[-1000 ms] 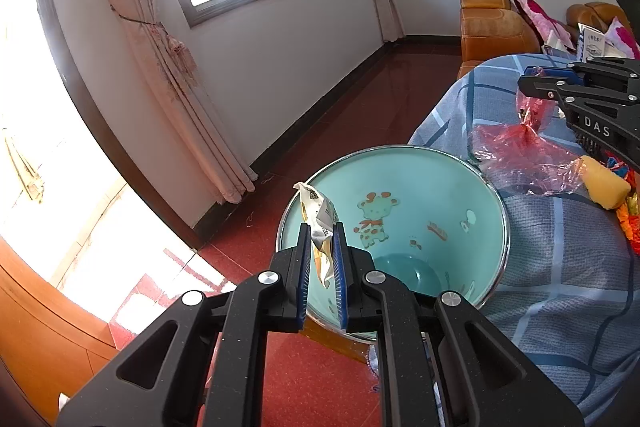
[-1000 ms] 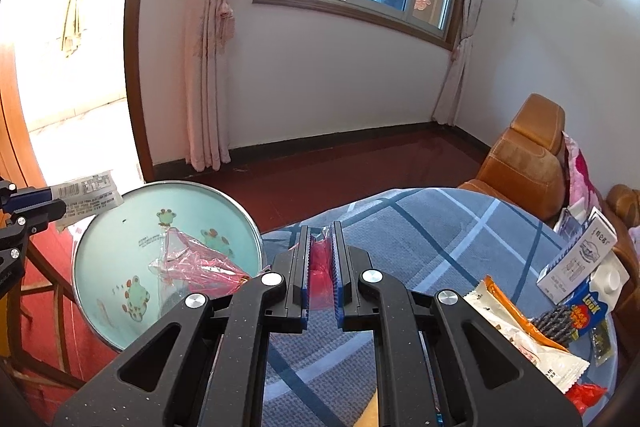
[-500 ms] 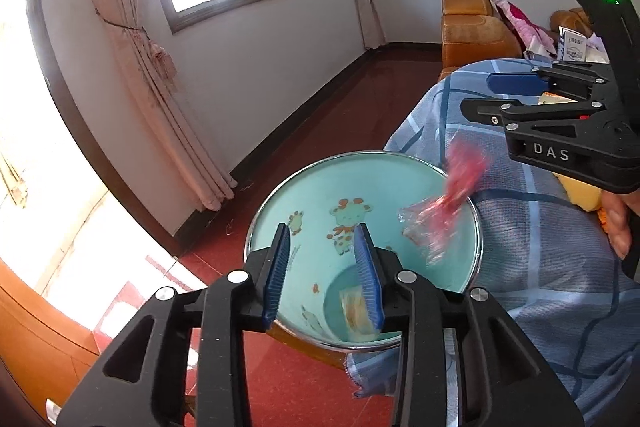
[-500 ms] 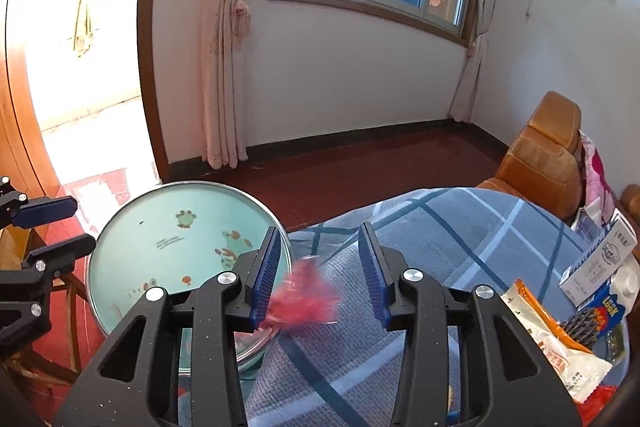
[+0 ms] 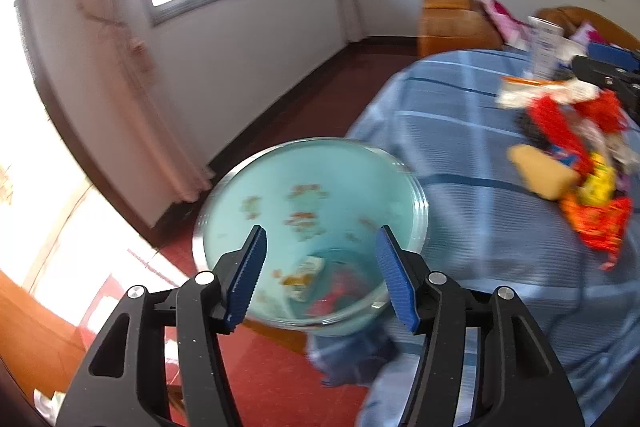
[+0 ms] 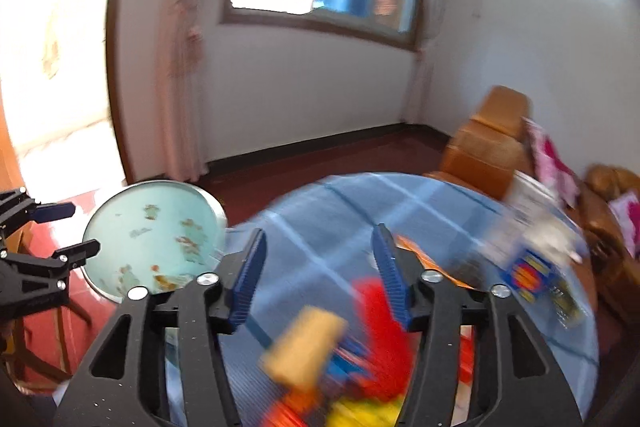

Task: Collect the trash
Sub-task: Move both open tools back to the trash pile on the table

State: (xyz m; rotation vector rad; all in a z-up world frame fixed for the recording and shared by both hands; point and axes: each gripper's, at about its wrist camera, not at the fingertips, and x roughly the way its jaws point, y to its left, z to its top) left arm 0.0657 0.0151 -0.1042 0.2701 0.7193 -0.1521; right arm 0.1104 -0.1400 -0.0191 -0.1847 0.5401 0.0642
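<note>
Both tools just spreading, nothing pinched: left gripper (image 5: 320, 273) over round teal metal-rimmed bin (image 5: 423, 205), wrappers inside. Right gripper (image 6: 318, 277) above blurred red-yellow wrapper heap (image 6: 380, 331) on blue checked tablecloth (image 6: 332, 215). Best: lower right, pinch one wrapper.

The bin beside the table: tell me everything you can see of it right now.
The bin is a round, open-topped container with a pale teal inside printed with small cartoon figures and a shiny metal-looking rim. It stands upright on the red floor against the edge of the blue checked tablecloth. At its bottom lie a whitish wrapper and a red wrapper. The picture is blurred, so finer detail is unclear.
</note>
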